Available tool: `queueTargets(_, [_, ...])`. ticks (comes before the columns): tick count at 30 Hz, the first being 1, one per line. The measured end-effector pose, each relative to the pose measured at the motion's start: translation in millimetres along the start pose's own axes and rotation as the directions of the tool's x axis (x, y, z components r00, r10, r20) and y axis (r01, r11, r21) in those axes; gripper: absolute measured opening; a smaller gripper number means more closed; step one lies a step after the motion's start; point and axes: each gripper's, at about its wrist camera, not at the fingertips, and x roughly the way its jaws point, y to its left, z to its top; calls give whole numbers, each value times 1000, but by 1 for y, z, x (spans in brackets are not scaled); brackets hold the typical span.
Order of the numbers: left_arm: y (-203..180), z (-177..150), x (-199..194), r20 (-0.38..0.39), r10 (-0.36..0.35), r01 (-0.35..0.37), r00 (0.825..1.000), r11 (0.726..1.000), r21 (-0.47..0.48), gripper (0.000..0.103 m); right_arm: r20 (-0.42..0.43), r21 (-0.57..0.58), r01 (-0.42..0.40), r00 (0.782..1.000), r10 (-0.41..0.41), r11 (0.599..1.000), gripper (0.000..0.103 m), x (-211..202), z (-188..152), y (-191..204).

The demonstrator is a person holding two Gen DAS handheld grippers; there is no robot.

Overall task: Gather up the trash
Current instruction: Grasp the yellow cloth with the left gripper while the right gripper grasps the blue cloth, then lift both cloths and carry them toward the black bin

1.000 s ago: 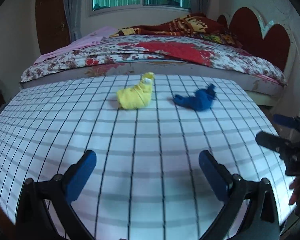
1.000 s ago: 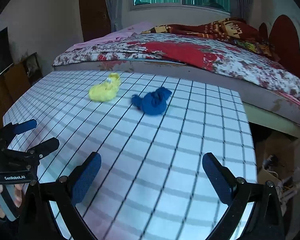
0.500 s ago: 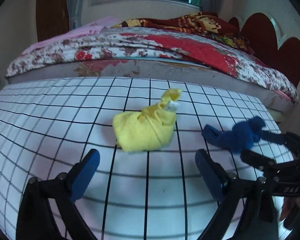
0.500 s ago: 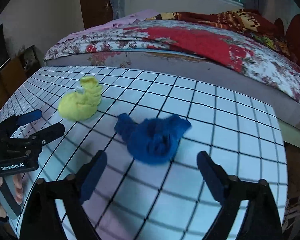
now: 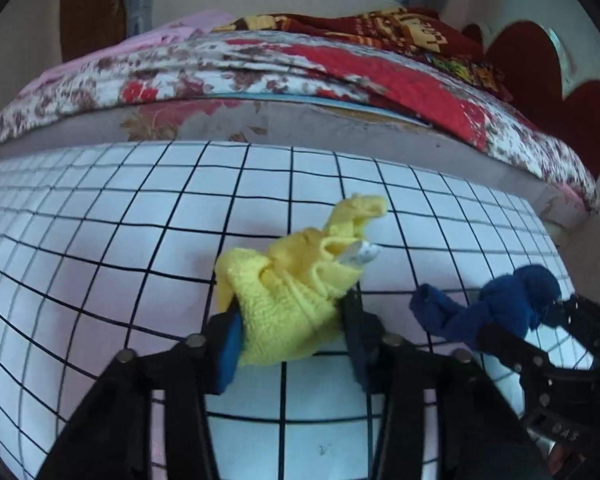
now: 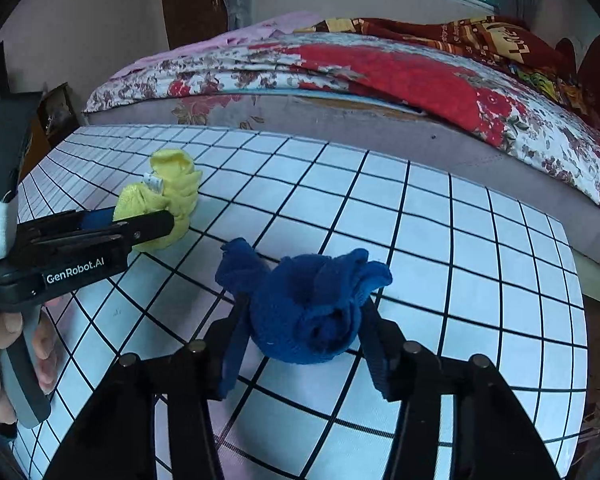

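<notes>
A balled yellow cloth [image 5: 288, 304] with a small white tag lies on the white grid-pattern table [image 5: 140, 240]. My left gripper [image 5: 290, 332] is shut on it, one pad against each side. The cloth also shows in the right wrist view [image 6: 168, 200], with the left gripper [image 6: 140, 224] clamped on it. A balled dark blue cloth [image 6: 308, 308] lies to its right. My right gripper [image 6: 304, 332] is shut on it from both sides. In the left wrist view the blue cloth [image 5: 496, 308] sits at the right.
A bed [image 5: 300, 92] with a floral cover and red blankets runs along the table's far edge. A red heart-shaped headboard [image 5: 560, 96] stands at the right. The table's right edge [image 6: 580, 320] drops off close to the blue cloth.
Both grippers moved forward onto the cloths and closed: the left on the yellow one, the right on the blue one. Both were open and short of them before.
</notes>
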Motion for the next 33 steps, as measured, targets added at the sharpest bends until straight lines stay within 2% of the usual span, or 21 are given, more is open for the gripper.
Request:
queueTargets(2, [-5, -9, -10, 8, 2, -2, 1000, 999, 39, 39, -1, 13, -3, 1000, 3, 1000, 53, -2, -2, -1])
queueTargets(4, [-8, -21, -22, 19, 7, -8, 1000, 998, 70, 38, 4, 28, -9, 1000, 9, 1000, 47, -8, -7, -1])
queueTargets(9, [-5, -48, -63, 58, 2, -6, 998, 997, 76, 38, 47, 43, -20, 999, 18, 999, 44, -38, -29, 6])
queueTargets(13, [-11, -69, -96, 89, 10, -20, 996, 994, 107, 38, 103, 17, -8, 995, 7, 1000, 44, -73, -54, 19])
queueTargets(22, [-28, -115, -167, 124, 3, -17, 992, 994, 110, 38, 173, 5, 4, 985, -5, 1000, 44, -155, -97, 42])
queueTargets(33, [-69, -159, -246, 182, -26, 1, 983, 990, 138, 38, 212, 58, 0, 977, -12, 998, 44, -250, -160, 35])
